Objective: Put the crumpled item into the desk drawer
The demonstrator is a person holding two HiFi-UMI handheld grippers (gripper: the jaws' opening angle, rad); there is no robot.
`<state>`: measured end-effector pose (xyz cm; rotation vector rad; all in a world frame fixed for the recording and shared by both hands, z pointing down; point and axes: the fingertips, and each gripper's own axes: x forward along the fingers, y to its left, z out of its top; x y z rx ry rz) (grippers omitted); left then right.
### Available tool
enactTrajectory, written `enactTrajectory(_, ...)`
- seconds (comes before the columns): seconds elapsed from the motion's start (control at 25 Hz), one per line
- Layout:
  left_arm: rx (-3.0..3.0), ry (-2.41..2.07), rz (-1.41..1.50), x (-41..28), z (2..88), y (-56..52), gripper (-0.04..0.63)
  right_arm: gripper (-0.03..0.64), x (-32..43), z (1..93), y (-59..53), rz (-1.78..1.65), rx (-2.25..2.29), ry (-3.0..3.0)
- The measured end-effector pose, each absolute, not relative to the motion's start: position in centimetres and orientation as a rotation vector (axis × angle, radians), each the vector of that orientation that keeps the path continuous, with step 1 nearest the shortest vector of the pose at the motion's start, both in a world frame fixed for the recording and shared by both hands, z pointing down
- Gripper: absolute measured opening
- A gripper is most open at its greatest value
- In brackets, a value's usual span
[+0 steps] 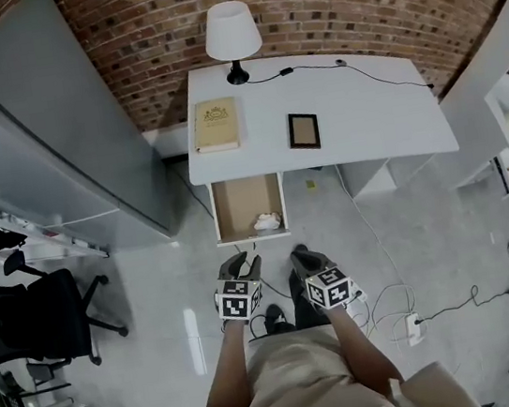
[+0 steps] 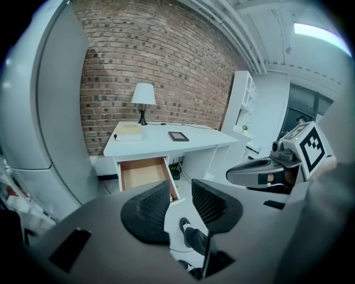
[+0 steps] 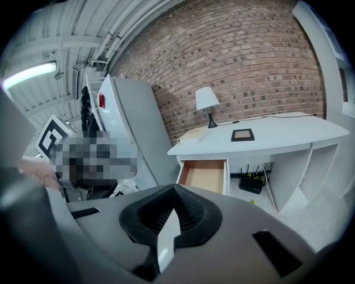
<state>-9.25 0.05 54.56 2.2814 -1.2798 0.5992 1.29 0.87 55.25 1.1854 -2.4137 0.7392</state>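
Drawer [image 1: 235,201] of the white desk [image 1: 365,115] stands open at twelve o'clock from us. The crumpled item [image 1: 267,219], white, lies inside at five o'clock on the drawer floor. We judge it light, soft and springy, so a loose pinch across its bulk would do. Our left gripper [image 2: 180,202] has its jaws spread, nothing between them. Our right gripper [image 3: 173,213] has them pressed together, empty.

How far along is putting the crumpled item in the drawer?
Looks done: the crumpled white item lies inside the open wood-lined desk drawer. Neither gripper holds anything: left gripper jaws apart, right gripper jaws together. Remaining: perhaps shutting the drawer.
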Motion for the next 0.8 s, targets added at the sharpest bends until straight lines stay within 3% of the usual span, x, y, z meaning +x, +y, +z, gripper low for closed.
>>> enactTrajectory(0.2,2.264,-1.303,0.556,-10.3,54.4,0.4,0.13,0.025,0.3,55.1,1.4,0.724,1.166,-2.415)
enactTrajectory(0.8,2.275,-1.319,0.504,-11.0,54.1,3.3,0.026,0.025,-0.7,55.1,3.5,0.721,1.153,-2.421)
